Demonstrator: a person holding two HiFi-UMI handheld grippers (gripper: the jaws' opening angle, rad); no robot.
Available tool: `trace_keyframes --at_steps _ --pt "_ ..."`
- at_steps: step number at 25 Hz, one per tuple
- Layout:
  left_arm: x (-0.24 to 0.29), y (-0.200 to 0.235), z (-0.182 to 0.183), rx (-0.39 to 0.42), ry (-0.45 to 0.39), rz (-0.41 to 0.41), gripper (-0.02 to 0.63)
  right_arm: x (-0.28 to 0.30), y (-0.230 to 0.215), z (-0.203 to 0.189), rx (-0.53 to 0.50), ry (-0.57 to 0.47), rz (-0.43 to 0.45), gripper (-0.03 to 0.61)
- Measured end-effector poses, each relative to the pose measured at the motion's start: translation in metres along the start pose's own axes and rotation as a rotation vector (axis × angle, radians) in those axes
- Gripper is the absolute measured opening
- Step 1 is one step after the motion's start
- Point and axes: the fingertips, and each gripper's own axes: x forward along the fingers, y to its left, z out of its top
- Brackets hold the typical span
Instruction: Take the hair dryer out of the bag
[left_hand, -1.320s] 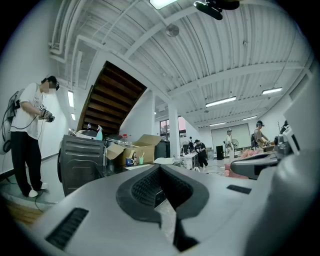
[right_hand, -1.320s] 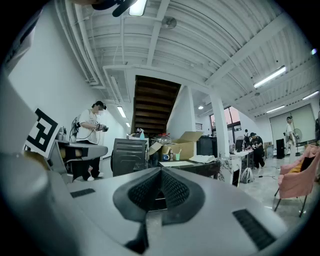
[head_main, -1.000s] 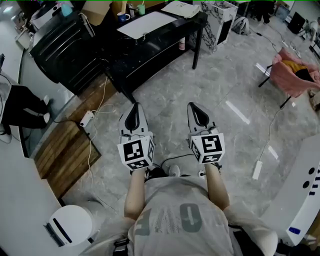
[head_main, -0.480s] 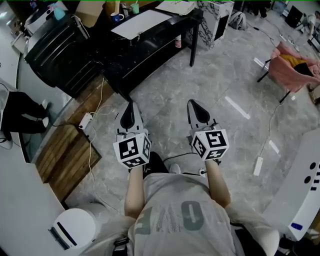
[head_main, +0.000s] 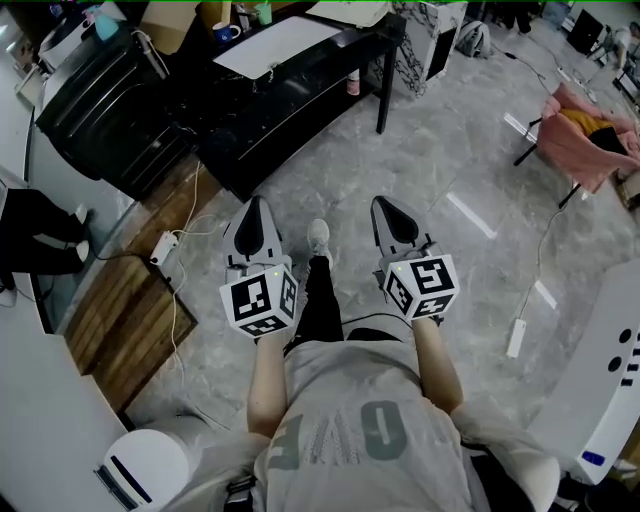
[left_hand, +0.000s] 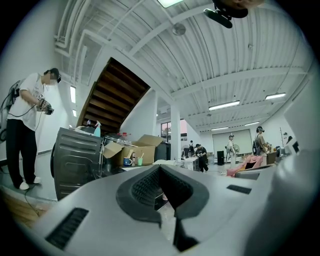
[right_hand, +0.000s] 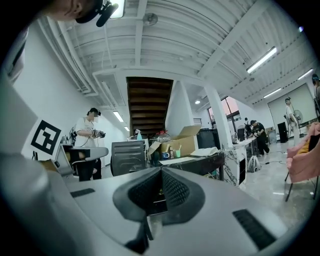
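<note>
As both point level above the floor (head_main: 450, 160), left gripper (head_main: 256, 205) and right gripper (head_main: 385, 207) have jaws pressed together, holding nothing.

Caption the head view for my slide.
Person mid-stride on grey floor, left gripper and right gripper shut and empty, facing a black table.

Two claws (head_main: 256, 202) (head_main: 384, 204), one black table (head_main: 292, 95), one pink chair (head_main: 582, 142)

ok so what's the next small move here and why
Probably step toward the black table. The left gripper and right gripper both hang over the floor with jaws shut on nothing, and there is nothing to grasp near them.
</note>
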Motion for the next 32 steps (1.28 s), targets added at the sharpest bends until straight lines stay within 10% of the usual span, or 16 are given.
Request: trace_keyframes --at_steps 11,32 --pt "0.106 0.016 -0.036 0.03 -0.047 -0.017 0.026 0.114 -0.037 -0.039 0.017 -0.005 0.054 0.031" --pt "0.486 0.094 0.017 0.028 -0.037 -0.023 0.026 0.461 -0.176 0.083 -0.061 0.01 0.056 0.031"
